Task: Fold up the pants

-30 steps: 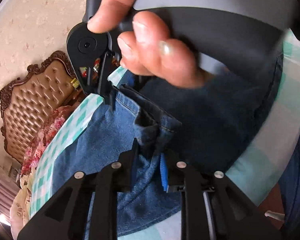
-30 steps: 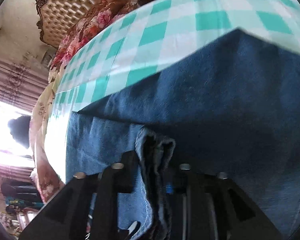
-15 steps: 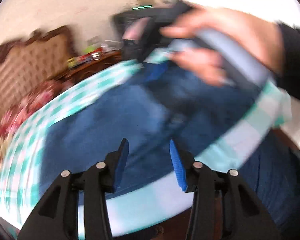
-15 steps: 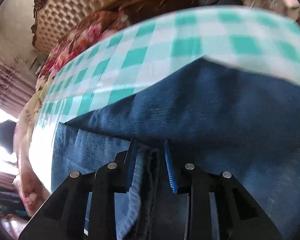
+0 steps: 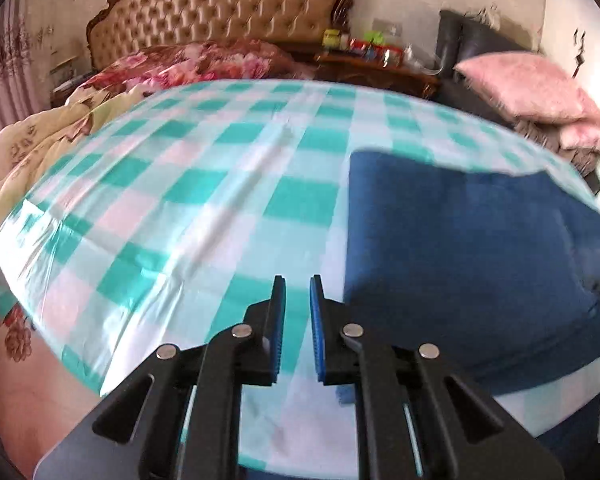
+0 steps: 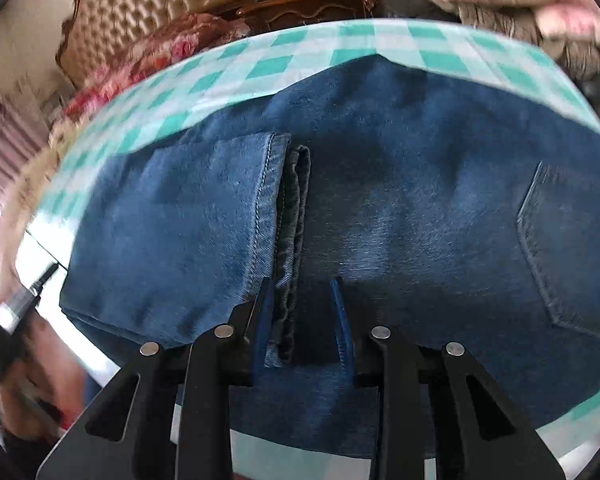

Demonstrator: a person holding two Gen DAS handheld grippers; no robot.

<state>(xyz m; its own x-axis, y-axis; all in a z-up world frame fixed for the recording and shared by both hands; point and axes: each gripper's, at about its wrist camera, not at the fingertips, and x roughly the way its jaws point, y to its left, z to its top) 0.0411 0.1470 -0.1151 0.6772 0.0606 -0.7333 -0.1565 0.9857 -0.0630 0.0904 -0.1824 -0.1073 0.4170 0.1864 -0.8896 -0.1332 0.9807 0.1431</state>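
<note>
Blue denim pants (image 6: 400, 208) lie folded on a teal-and-white checked cloth (image 6: 300, 52). The leg cuffs (image 6: 288, 240) rest on top, a back pocket (image 6: 572, 248) shows at the right. My right gripper (image 6: 302, 308) is open just above the cuffs, holding nothing. In the left wrist view the pants (image 5: 472, 256) lie to the right. My left gripper (image 5: 297, 300) hovers over bare checked cloth (image 5: 180, 184) left of them, its blue-padded jaws slightly apart and empty.
A tufted headboard (image 5: 228, 12) and flowered bedding (image 5: 188, 64) stand beyond the cloth. A wooden nightstand (image 5: 372, 68) carries small bottles. Pink pillows (image 5: 540, 96) lie at the far right. The other hand and gripper show blurred at lower left in the right wrist view (image 6: 16, 320).
Both grippers let go of the denim and opened. The left gripper swung off the pants to the left over bare cloth. The right gripper drew back from the cuffs.
</note>
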